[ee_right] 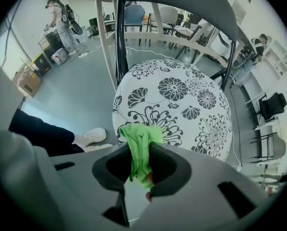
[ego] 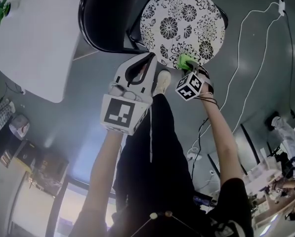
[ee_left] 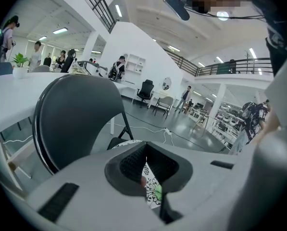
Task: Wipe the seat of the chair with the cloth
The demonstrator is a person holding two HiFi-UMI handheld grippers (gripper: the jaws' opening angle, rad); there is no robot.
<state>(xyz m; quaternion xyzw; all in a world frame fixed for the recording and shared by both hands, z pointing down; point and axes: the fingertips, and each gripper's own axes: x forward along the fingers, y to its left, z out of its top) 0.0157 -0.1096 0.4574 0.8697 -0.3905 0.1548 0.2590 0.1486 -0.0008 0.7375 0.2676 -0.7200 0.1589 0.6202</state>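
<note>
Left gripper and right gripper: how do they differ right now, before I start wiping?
The right gripper is shut on the green cloth; the left gripper is shut on nothing. The right gripper holds its cloth at the near edge of the patterned seat; the left gripper is further left, by the seat's rim, with no cloth. Shared: both have their jaws together and point toward the chair.
</note>
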